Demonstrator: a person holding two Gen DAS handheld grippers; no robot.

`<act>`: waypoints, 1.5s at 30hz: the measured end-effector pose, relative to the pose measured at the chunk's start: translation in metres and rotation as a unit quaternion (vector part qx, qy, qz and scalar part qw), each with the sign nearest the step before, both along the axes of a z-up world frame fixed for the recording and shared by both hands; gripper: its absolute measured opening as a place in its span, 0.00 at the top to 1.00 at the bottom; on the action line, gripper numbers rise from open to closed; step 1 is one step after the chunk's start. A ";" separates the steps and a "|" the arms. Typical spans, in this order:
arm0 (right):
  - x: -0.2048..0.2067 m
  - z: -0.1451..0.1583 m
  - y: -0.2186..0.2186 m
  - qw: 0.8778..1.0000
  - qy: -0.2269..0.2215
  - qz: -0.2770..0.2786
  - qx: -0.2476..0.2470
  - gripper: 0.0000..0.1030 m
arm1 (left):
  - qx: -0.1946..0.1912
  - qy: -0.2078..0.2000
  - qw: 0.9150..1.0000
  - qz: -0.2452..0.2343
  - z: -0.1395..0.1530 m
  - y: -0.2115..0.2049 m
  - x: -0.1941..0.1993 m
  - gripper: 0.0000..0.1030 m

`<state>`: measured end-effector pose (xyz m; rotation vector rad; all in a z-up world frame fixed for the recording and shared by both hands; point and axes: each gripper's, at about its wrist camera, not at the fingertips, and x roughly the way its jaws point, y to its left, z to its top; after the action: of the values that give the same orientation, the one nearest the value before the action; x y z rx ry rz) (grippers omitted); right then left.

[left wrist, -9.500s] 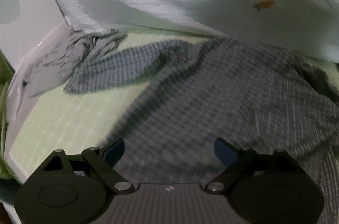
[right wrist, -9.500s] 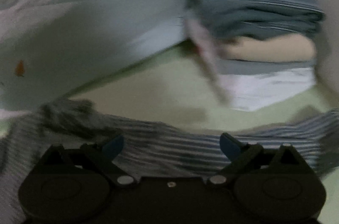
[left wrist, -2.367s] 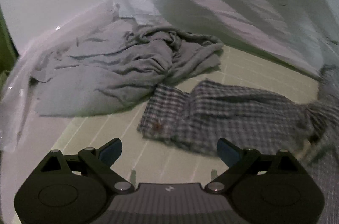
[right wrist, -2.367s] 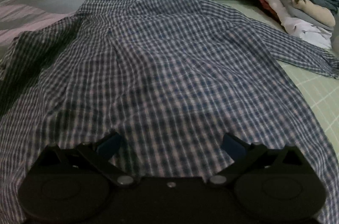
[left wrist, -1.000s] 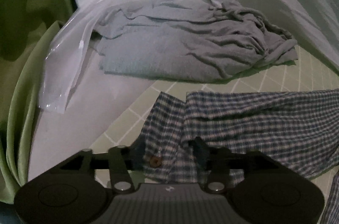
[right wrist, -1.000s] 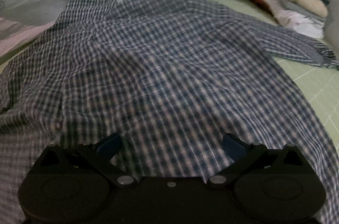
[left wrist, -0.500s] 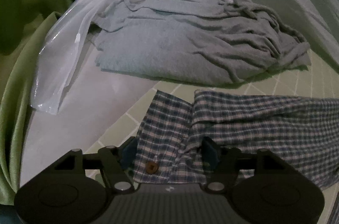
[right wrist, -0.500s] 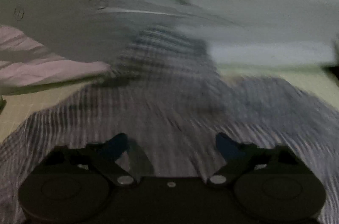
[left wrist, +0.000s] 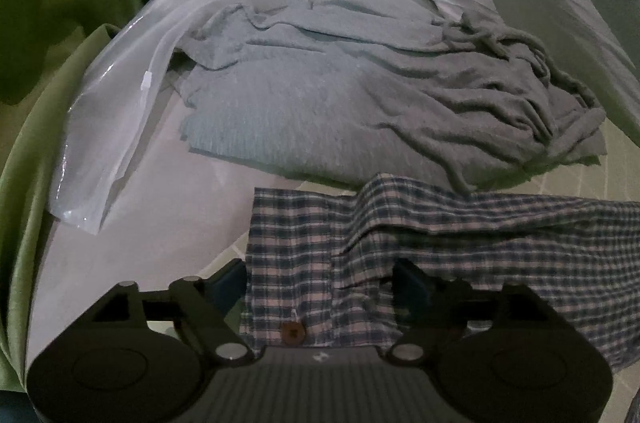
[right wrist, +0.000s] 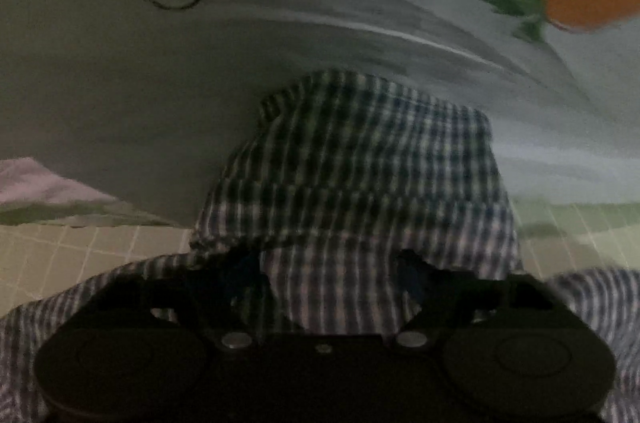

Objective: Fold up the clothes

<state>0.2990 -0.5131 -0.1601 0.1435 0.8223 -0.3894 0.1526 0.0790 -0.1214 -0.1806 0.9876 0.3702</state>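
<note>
Opening my left gripper (left wrist: pixel 320 277), I released the shirt cuff (left wrist: pixel 296 287); the right gripper (right wrist: pixel 326 273), fingers apart and widening, had swung to the collar (right wrist: pixel 352 159), nothing clamped.

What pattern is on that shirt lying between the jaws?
A small blue-and-white check on the shirt, with a brown button; the left wrist view shows it best.

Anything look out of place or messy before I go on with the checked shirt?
Yes. A grey garment lies crumpled and unfolded just beyond the shirt cuff, partly over a clear plastic bag. The cuff sits between the opening left gripper jaws, not pinched.
</note>
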 end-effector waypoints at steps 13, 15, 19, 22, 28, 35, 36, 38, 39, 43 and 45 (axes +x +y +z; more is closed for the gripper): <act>-0.094 0.046 0.022 0.997 -0.057 -0.046 -0.004 0.07 | -0.005 -0.020 0.999 -0.031 0.006 -0.010 0.011 0.70; -0.133 0.053 0.027 0.997 -0.055 -0.051 -0.024 0.07 | -0.010 -0.021 0.999 -0.045 0.010 -0.018 0.015 0.83; -0.197 0.049 0.033 0.994 -0.006 -0.081 -0.066 0.07 | -0.031 -0.039 0.996 -0.076 0.023 -0.036 0.020 0.90; -0.250 0.041 0.041 0.991 0.034 -0.108 -0.074 0.05 | -0.041 -0.061 0.989 -0.126 0.039 -0.065 0.020 0.91; -0.338 0.022 0.048 0.985 0.068 -0.157 -0.034 0.03 | -0.128 -0.093 0.961 -0.226 0.058 -0.147 0.011 0.91; -0.367 0.023 0.050 0.976 0.056 -0.210 -0.010 0.00 | -0.184 -0.073 0.919 -0.341 0.066 -0.231 -0.028 0.39; -0.366 0.026 0.051 0.977 0.048 -0.209 -0.011 0.00 | -0.173 -0.077 0.919 -0.345 0.066 -0.232 -0.033 0.31; -0.361 0.033 0.056 0.979 0.031 -0.200 -0.008 0.00 | -0.157 -0.082 0.925 -0.335 0.067 -0.226 -0.038 0.21; -0.358 0.037 0.059 0.980 0.023 -0.197 -0.007 0.00 | -0.149 -0.084 0.929 -0.328 0.067 -0.222 -0.040 0.21; -0.335 0.046 0.080 0.985 -0.006 -0.174 0.016 0.00 | -0.113 -0.068 0.955 -0.264 0.058 -0.195 -0.034 0.19; -0.318 0.048 0.097 0.989 -0.012 -0.144 0.027 0.00 | -0.086 -0.050 0.967 -0.236 0.052 -0.183 -0.031 0.17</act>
<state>-0.0188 -0.4163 -0.1120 0.3189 0.7906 -0.6364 0.1214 -0.1041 -0.0699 -0.1131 0.9301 -0.1606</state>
